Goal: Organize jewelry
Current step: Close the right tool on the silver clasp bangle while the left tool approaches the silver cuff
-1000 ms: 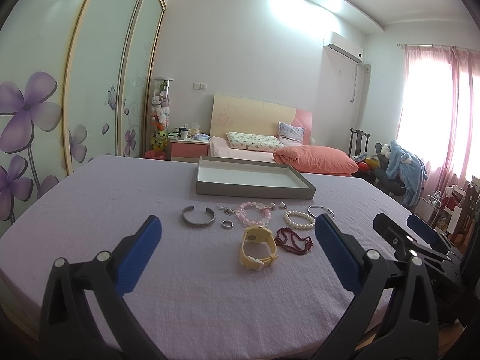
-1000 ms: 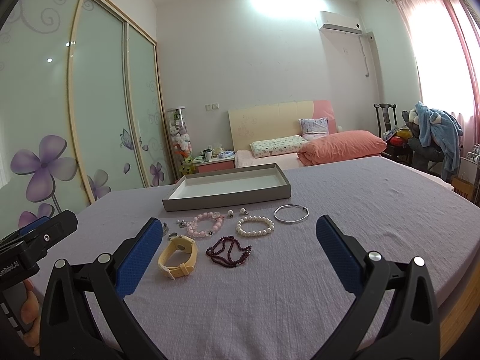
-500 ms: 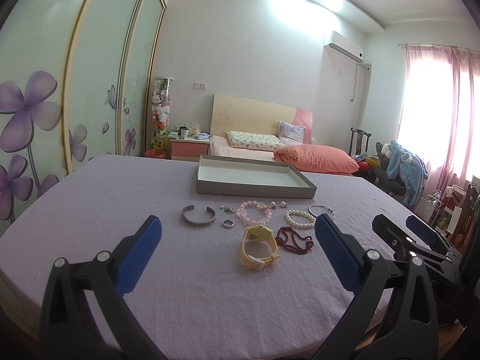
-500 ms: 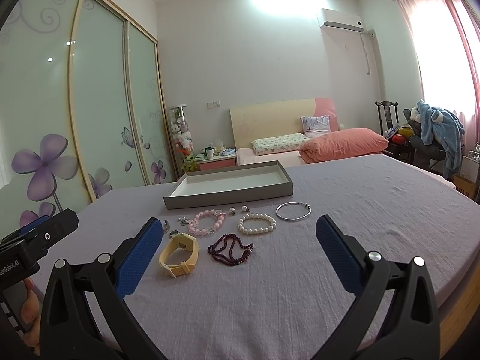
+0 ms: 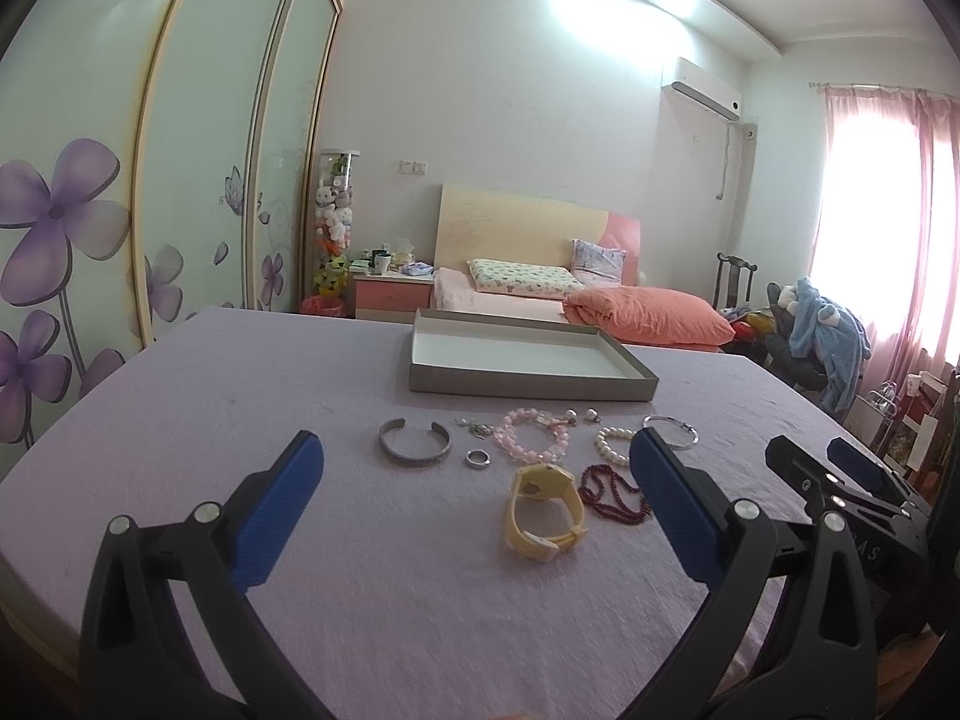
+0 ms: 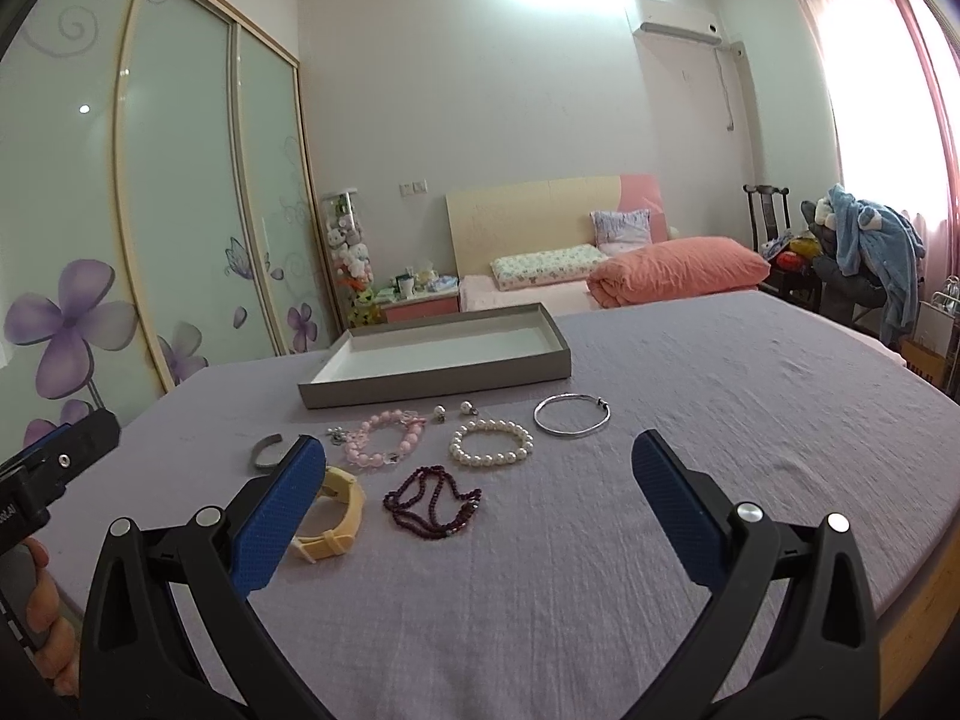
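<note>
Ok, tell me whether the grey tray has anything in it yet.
Empty: the grey tray shows only bare white floor in both views.

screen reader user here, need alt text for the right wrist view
An open right hand-held gripper hovers over a purple-covered table with jewelry laid out before a shallow grey tray: pearl bracelet, pink bead bracelet, dark red beads, silver bangle, yellow watch. A bedroom lies behind.

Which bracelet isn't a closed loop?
The grey cuff bangle, leftmost of the set; its band has a gap facing the tray. The beaded ones are full loops.
</note>
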The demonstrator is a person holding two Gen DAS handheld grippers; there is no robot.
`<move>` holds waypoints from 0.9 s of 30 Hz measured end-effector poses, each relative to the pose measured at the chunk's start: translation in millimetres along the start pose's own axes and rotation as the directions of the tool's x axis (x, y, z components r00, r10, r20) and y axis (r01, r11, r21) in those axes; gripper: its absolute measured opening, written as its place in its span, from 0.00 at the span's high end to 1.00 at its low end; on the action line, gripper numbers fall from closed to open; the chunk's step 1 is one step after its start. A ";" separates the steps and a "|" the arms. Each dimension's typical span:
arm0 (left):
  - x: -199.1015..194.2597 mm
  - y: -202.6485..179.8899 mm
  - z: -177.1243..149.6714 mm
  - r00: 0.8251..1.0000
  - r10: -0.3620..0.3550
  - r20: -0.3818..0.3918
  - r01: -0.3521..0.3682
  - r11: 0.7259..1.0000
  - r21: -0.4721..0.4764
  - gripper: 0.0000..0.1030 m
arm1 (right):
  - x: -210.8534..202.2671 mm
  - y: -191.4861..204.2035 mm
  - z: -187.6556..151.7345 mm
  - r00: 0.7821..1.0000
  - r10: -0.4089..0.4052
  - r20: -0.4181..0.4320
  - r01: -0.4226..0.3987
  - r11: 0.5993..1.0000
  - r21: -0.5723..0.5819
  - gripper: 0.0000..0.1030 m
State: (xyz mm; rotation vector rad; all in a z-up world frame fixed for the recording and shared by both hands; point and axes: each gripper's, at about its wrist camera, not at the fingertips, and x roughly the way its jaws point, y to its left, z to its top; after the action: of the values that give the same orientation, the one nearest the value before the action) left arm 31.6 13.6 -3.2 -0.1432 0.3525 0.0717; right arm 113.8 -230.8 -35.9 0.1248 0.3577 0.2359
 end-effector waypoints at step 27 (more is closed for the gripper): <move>105.8 38.6 29.7 0.989 0.034 -0.143 -0.036 0.999 -0.016 0.04 | 188.6 -69.0 18.6 0.849 -0.116 -0.516 0.136 0.991 0.000 0.08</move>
State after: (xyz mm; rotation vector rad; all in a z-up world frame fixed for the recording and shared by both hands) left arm 137.1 61.1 -17.5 -0.1607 0.4979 0.0998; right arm 306.3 -251.7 -92.3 0.0713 0.9058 0.1278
